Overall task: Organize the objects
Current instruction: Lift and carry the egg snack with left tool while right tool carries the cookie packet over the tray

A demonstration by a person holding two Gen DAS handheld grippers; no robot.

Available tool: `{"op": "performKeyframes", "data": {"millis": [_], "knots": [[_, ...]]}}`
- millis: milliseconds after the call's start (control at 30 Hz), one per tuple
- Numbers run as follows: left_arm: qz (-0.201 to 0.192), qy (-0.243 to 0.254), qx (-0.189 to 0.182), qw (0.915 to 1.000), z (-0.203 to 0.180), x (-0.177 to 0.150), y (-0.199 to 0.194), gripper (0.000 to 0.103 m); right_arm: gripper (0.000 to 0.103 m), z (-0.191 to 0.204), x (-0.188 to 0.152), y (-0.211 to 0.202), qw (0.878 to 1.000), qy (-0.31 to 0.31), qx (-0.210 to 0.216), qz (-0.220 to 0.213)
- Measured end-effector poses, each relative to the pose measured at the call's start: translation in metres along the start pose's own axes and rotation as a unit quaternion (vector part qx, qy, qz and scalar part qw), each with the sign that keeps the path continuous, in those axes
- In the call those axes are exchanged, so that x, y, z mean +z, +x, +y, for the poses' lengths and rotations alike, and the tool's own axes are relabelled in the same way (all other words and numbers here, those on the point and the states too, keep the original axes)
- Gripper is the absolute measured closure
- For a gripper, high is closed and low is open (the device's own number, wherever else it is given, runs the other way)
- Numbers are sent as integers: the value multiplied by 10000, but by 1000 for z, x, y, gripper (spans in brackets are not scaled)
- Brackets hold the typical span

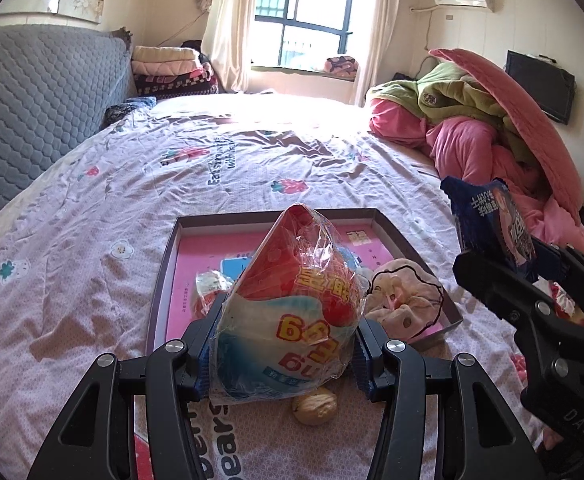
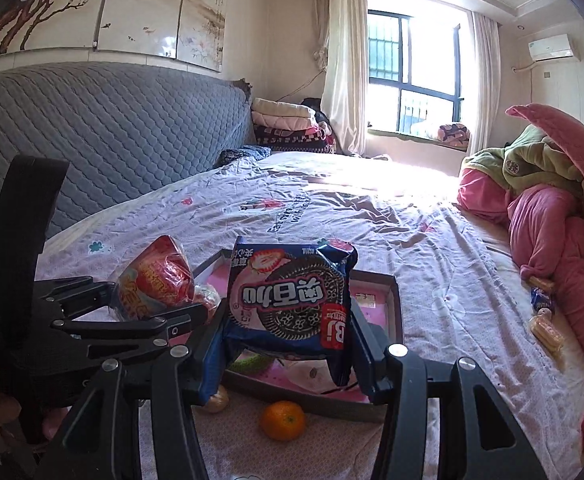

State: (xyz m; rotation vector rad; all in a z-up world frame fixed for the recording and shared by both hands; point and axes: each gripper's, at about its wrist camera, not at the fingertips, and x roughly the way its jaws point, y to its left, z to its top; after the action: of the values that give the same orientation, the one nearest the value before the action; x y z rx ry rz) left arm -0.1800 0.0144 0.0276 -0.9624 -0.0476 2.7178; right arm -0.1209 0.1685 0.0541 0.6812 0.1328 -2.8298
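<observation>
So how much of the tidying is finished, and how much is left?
It looks partly done. The shallow box on the bed already holds a pink cloth item and a small packet. In hand: the left claw grips a red and white snack bag, the right claw a blue cookie pack. Still loose: a walnut, an orange and snacks by the blankets.

The far half of the tray (image 1: 196, 225) is left open, so it can be reached from above. The near half is blocked by a pink scrunchie (image 1: 405, 300); a walnut (image 1: 315, 405) and an orange (image 2: 283, 420) are parked right before the rim.
</observation>
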Motion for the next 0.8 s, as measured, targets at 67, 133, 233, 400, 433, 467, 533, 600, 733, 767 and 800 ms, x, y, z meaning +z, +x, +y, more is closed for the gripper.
{"op": "performKeyframes", "data": {"millis": [67,133,233,400,433,467,533,600,733,767,800], "knots": [[-10,-8,-22,10000,-1,5,4,48,50,-5,7,4,10000,2,-64,-33],[-32,-4,-37,10000,-1,10,9,48,50,-12,12,8,9999,1,-136,-82],[-31,2,-24,10000,-1,16,18,48,50,-20,19,15,9997,-3,-221,-89],[100,-31,-55,9999,0,20,40,48,50,-31,20,32,9996,10,-276,50],[132,-35,-48,9999,0,20,44,48,50,-32,19,36,9996,5,-265,100],[178,-29,-70,9998,0,19,49,48,50,-32,18,39,9995,9,-262,150],[267,6,-83,9996,-1,17,58,48,50,-33,13,47,9993,-3,-258,271],[354,62,-78,9993,-2,13,67,48,50,-33,8,55,9988,-17,-242,427],[542,117,-88,9984,-2,5,81,48,50,-33,-3,69,9971,-63,-213,721],[600,137,-99,9981,-3,3,84,48,50,-33,-6,73,9967,-83,-215,784],[634,147,-107,9978,-3,1,86,48,50,-32,-9,76,9959,-128,-209,866]]}}
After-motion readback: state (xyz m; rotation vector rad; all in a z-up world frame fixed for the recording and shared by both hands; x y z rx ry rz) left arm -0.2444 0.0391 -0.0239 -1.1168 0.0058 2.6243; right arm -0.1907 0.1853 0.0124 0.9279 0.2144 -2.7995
